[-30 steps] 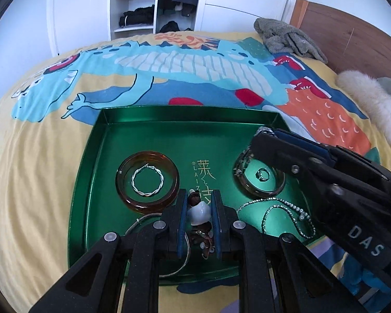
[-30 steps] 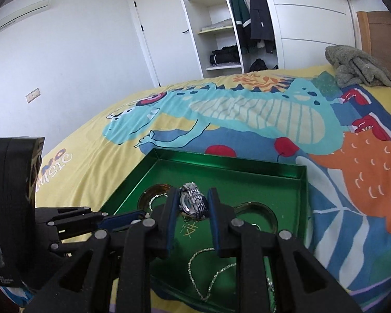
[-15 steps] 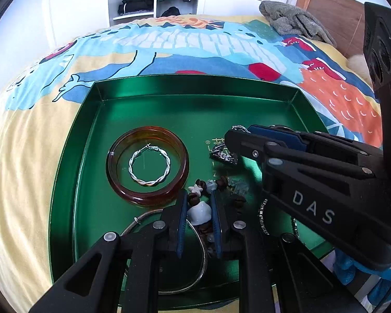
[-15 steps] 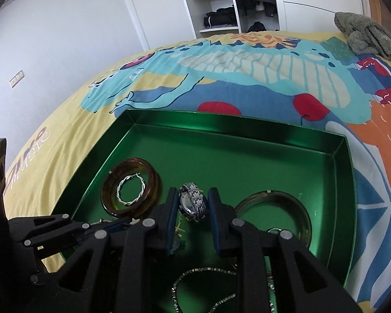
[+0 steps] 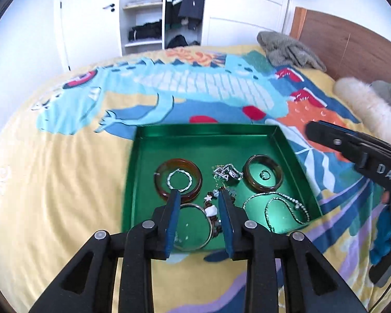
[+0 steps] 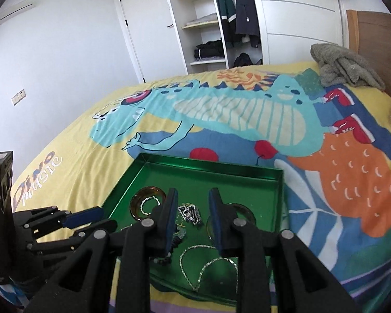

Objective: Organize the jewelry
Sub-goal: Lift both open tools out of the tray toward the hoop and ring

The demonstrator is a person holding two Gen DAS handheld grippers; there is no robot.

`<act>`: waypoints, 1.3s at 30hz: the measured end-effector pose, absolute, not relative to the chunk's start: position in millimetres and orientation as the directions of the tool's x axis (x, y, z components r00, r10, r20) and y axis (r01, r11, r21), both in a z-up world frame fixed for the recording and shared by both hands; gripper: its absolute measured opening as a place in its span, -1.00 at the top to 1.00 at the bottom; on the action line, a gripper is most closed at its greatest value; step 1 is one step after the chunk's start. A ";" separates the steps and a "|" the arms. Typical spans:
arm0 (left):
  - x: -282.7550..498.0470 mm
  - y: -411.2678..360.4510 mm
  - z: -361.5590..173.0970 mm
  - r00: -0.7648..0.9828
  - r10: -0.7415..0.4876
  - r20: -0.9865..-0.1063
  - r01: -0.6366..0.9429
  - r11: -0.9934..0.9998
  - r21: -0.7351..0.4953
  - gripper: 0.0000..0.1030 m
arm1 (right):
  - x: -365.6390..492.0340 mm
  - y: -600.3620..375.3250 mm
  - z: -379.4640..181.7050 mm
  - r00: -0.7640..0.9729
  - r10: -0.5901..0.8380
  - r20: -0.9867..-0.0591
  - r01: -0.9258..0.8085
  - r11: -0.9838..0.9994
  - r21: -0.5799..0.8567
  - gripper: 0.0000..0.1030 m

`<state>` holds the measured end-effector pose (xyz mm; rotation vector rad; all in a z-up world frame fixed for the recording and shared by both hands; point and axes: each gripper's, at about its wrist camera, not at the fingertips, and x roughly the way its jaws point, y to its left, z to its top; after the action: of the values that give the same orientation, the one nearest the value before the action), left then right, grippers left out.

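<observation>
Both empty, the left claw (image 5: 198, 203), its jaws just opened, and the right claw (image 6: 191, 203) hang released above a green tray (image 5: 208, 133) near the bed's (image 5: 65, 169) foot edge, where a beaded bracelet (image 5: 212, 210) and a metal watch (image 5: 225, 173) lie.

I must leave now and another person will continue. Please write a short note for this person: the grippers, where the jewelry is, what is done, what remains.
Left gripper: jaws have just been opening, nothing held; the beaded bracelet lies in the tray below.
Right gripper: open, empty; the metal watch lies in the tray.
Green tray on the bed holds all: amber bangle around a twisted hoop, dark bangle around a small ring, chain necklace, thin bangle.
Done: all pieces are in the tray.
Left: possibly tidying the middle pile.
</observation>
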<state>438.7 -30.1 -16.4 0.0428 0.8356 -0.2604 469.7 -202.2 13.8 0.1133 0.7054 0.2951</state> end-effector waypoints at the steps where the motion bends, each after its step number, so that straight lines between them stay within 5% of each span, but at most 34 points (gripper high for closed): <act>1: 430.9 -28.3 -8.7 0.652 -0.207 -0.730 0.243 0.968 -0.057 0.41 | 457.4 -206.5 24.7 0.734 0.296 -0.611 -0.225 0.955 0.192 0.54; 12: 308.2 -6.9 42.3 0.735 -0.163 -0.659 0.211 0.978 -0.007 0.41 | 309.6 -228.8 84.1 0.791 0.257 -0.555 -0.226 0.966 0.126 0.54; 32: 189.4 -1.1 9.3 0.721 -0.143 -0.678 0.157 0.987 -0.041 0.40 | 165.0 -232.6 38.3 0.766 0.258 -0.588 -0.244 0.964 0.105 0.54; 39: 171.9 -14.7 4.2 0.747 -0.110 -0.656 0.145 0.989 -0.001 0.24 | 148.0 -236.0 20.4 0.764 0.244 -0.597 -0.237 0.967 0.092 0.54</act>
<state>171.9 -14.7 4.2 0.0514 0.7139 -0.1391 148.0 -236.0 20.4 0.0118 0.6503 0.2611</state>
